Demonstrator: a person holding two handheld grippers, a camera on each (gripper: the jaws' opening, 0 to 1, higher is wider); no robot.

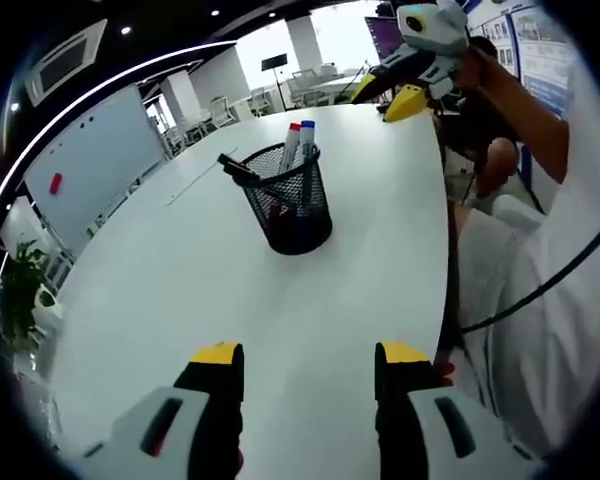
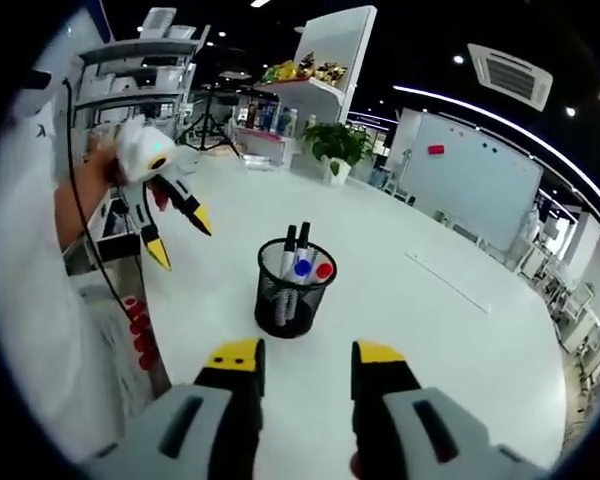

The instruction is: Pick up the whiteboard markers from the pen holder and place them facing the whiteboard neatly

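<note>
while both hover — markers (image 2: pixel 302 262) in holder (image 2: pixel 292 295) | ahead of right gripper (image 2: pixel 305 360)

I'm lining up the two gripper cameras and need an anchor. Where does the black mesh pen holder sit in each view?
Left gripper view: the pen holder stands above centre on the white table, beyond the open left gripper.
Right gripper view: the pen holder stands near centre, just beyond the open right gripper.
Shared landmark: the whiteboard with a red spot on it.
</note>
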